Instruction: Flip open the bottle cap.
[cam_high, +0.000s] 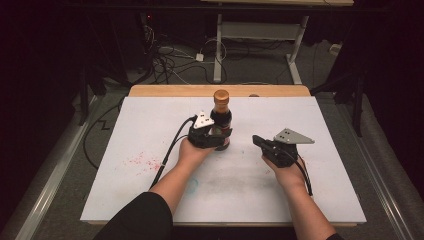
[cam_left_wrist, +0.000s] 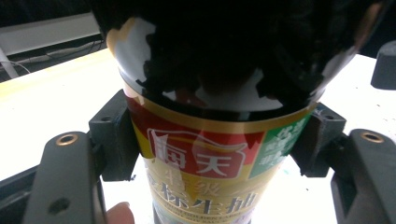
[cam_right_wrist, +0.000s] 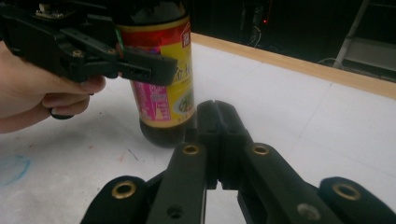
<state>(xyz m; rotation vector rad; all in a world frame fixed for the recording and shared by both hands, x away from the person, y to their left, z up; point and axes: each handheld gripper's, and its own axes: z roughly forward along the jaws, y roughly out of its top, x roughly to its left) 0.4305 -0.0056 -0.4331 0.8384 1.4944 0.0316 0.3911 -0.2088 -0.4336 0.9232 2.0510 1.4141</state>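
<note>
where the white table top (cam_high: 150, 200) meets its far wooden edge, a dark sauce bottle (cam_high: 221, 117) stands upright just short of that edge, near the middle of the board, its brown cap uppermost. the left gripper (cam_high: 216, 136) is clamped on the bottle's lower body: in the left gripper view its two black jaws press against opposite sides of the red-and-gold label, the bottle (cam_left_wrist: 215, 154) held squarely between them, and a fingertip shows at the bottom edge. from the right gripper view the bottle (cam_right_wrist: 161, 79) has its base on the table, with the left gripper (cam_right_wrist: 140, 67) gripping it at label height and the left hand (cam_right_wrist: 37, 93) behind. the right gripper (cam_high: 260, 141) sits to the right of the bottle, apart from it, pointing toward it; its jaws are pressed together with nothing between them, tips near the bottle's base (cam_right_wrist: 215, 112) but not touching. faint red and blue marks stain the table top.
</note>
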